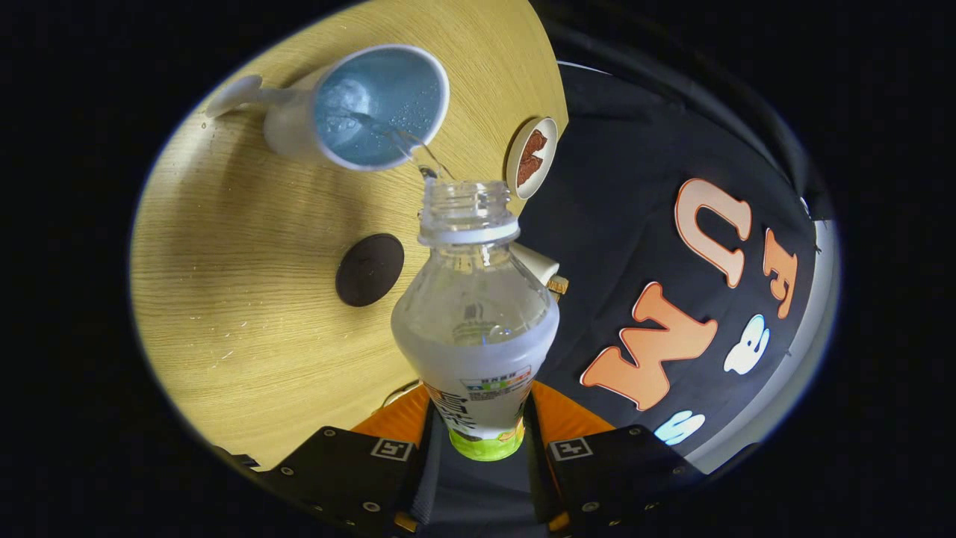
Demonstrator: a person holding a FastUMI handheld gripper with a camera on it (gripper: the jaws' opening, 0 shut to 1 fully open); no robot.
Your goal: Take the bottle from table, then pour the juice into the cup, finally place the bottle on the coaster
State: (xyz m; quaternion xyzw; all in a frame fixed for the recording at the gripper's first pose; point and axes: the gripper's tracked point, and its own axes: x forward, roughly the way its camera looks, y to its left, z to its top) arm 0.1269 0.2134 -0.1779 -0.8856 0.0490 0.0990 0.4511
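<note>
Gripper view: the gripper (pixel 478 426) was clamped on the clear plastic bottle (pixel 476 314), low on its labelled body. Its open mouth tipped a thin stream into the white cup (pixel 379 104) just beyond. Light, probably slippery. The dark round coaster (pixel 369 269) lay beside the bottle.

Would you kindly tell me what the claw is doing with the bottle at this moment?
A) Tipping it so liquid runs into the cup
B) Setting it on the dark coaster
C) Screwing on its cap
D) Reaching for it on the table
A: the claw grips the uncapped bottle, tilted toward the cup, with a thin stream running from its mouth into the cup.
</note>
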